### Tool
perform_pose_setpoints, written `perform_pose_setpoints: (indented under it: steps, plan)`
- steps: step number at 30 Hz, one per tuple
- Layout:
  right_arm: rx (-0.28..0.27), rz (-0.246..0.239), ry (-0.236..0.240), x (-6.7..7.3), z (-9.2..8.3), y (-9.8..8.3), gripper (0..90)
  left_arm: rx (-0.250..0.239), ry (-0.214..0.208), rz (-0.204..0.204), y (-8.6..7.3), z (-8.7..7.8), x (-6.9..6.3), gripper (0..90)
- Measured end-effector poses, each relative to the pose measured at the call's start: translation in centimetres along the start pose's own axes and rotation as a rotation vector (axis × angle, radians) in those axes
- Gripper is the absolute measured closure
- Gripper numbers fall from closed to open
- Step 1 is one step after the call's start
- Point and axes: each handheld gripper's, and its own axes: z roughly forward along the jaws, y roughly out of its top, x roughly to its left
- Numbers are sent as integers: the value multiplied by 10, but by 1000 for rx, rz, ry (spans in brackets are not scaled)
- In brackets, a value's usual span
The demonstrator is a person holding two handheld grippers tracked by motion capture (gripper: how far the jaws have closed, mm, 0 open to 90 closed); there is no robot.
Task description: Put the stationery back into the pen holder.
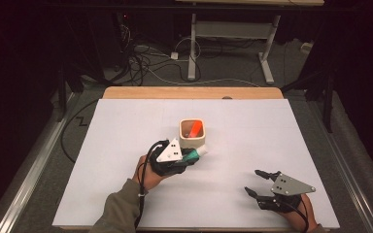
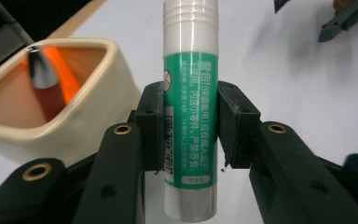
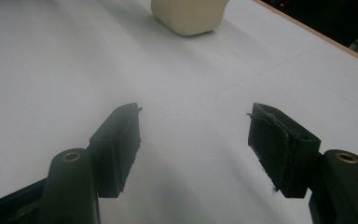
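White paper or board covers the wooden table [image 1: 189, 92] where a person works with two handheld grippers. The left gripper [image 2: 189, 126] is clamped on a green-and-white plastic glue stick [image 2: 189, 107], its two black pads pressing the printed label at about mid-length, with the ridged white cap pointing away from the hand. In the high view the stick [image 1: 196, 155] is held just beside the front of a cream ceramic pen cup with a terracotta-coloured inside [image 1: 192, 134], near the table's middle. An orange marker with a grey tip [image 2: 46, 79] leans inside the cup; whether the stick touches the cup wall is hard to tell.

The right gripper [image 1: 260, 183] rests well apart near the table's lower right, its jaws spread wide with nothing between them.

The glue stick looks light, rigid and smooth, so it could slip or swivel in the pads. A grip across the labelled barrel, as now, seems safest; the cap could pull off. The cup looks heavier and breakable.
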Motion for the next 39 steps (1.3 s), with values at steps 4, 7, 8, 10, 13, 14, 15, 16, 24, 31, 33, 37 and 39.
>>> perform_pose_setpoints:
  steps: [4,7,8,10,13,14,15,16,24,31,33,37,39]
  plan:
    - [0,-2,-3,0,0,0,349,-65,13,-49,-6,-8,3,640]
    - [0,-2,-5,0,0,0,349,-101,18,-73,-9,-14,6,640]
    - [0,-2,-5,0,0,0,349,-112,27,-81,-10,-16,7,640]
    - [-3,-3,-5,0,0,0,349,-139,31,-98,-11,-20,9,640]
    - [-4,-5,-6,0,0,0,349,-172,41,-120,-13,-23,11,640]
    - [-5,-5,-6,0,0,0,349,-179,50,-122,-13,-25,12,640]
    - [-5,-3,-7,0,0,0,348,-191,55,-130,-13,-26,13,640]
    - [-5,-1,-9,0,-1,0,348,-202,58,-136,-14,-27,13,640]
    - [-23,6,-21,0,-2,1,320,-263,106,-159,-14,-38,19,640]
    - [-45,11,-25,0,-3,2,299,-325,138,-199,-15,-45,27,640]
    - [-50,13,-27,1,-4,2,278,-344,143,-207,-14,-47,29,640]
    - [-71,26,-21,0,-5,2,234,-370,152,-220,-14,-47,33,640]
    - [-84,29,-29,0,-6,3,216,-373,160,-223,-13,-47,35,640]
